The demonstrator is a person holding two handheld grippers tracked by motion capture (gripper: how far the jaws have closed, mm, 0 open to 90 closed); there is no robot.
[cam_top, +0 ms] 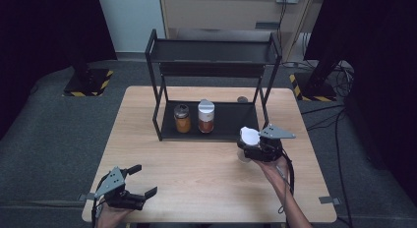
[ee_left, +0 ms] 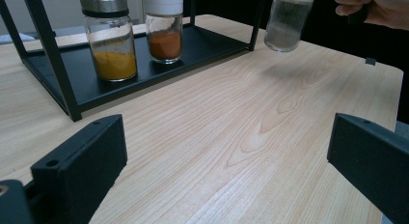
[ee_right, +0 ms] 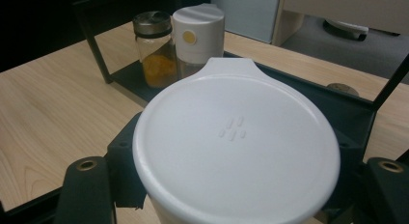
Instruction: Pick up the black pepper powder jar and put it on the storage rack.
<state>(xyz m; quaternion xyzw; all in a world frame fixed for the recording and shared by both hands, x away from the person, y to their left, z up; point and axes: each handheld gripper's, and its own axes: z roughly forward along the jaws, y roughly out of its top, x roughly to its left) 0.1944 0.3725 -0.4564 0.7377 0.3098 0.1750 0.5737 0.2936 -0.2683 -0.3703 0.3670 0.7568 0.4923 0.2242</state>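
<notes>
Pale wood table on grey carpet — right gripper fingers clamp a white-lidded jar near the right edge; left gripper fingers gape, empty.

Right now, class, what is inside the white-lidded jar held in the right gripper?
The left gripper view shows the jar has clear glass holding a greyish fill; its upper part is hidden under the lid.

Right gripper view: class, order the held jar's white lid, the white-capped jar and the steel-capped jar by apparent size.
1. held jar's white lid, largest, though nearest the camera.
2. white-capped jar.
3. steel-capped jar, close to the second; their true sizes stay unsure.
</notes>
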